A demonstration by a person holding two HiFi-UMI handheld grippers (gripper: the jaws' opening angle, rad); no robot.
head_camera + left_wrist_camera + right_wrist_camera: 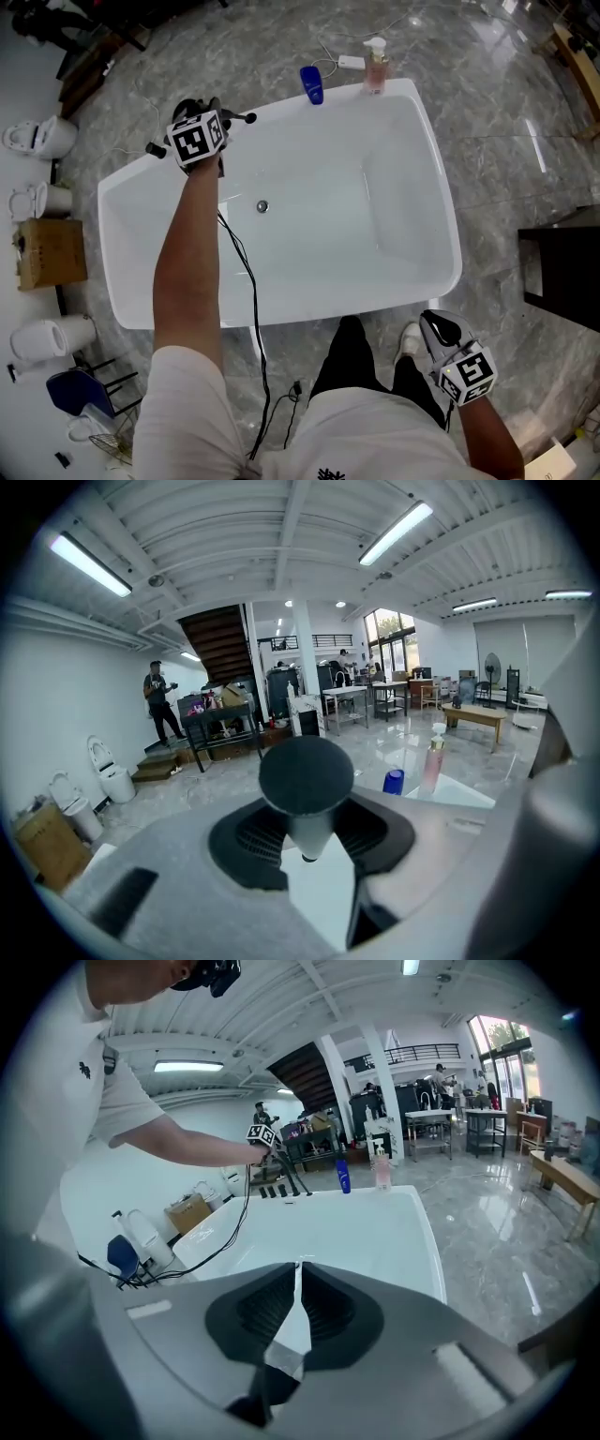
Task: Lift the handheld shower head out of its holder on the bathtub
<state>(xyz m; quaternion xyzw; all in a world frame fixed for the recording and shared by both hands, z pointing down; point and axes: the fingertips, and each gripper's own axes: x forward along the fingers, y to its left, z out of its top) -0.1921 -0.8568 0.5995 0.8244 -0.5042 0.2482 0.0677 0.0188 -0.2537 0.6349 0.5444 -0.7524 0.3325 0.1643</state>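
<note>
Right tongs (298, 1269) pressed together — left tongs (311, 834) pinching disc-faced shower head (306, 775), tapered neck

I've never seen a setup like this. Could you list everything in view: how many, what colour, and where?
bathtub: one, white, middle of the grey marble floor
drain: one, metal, tub bottom
blue bottle: one, blue, far rim
pump bottle: one, pink, far rim, beside the blue bottle
shower head: one, dark round face on a pale handle, between the left gripper's jaws
toilets: about three, white, floor at left
cardboard box: one, brown, among the toilets
cable: one, black, trailing from the left gripper across the tub
left gripper: one, grey, shut on the shower head
right gripper: one, grey, jaws together, empty
</note>
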